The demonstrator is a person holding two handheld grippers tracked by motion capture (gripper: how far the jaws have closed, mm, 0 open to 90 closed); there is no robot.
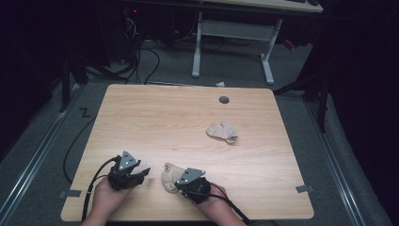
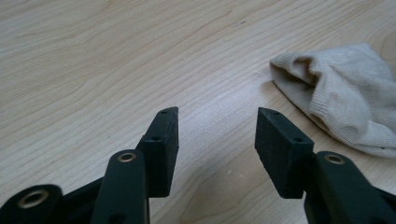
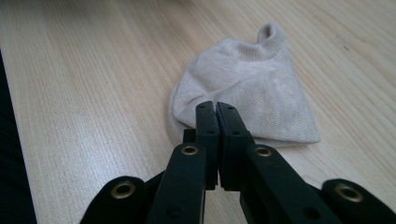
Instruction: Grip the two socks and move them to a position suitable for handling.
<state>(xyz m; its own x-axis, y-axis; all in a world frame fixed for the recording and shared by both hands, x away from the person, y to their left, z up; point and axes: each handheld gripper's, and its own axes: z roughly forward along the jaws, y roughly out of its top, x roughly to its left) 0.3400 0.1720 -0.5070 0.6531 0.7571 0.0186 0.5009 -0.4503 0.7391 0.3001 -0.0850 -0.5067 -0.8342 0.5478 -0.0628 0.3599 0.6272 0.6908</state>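
Up close, the right gripper [image 3: 217, 106] is sitting at the counter's [image 1: 155, 117] near edge with its jaws pressed together, empty, at the edge of a beige sock [image 3: 247, 88], while the left gripper [image 2: 217, 114] is hovering just beside it, jaws spread over bare wood. Farther back, a second sock [image 1: 223, 131] is lying well apart.

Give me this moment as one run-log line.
left gripper: open, over bare table | right gripper: shut at edge of near beige fabric sock, grip unclear | second beige sock: lying apart, mid-table
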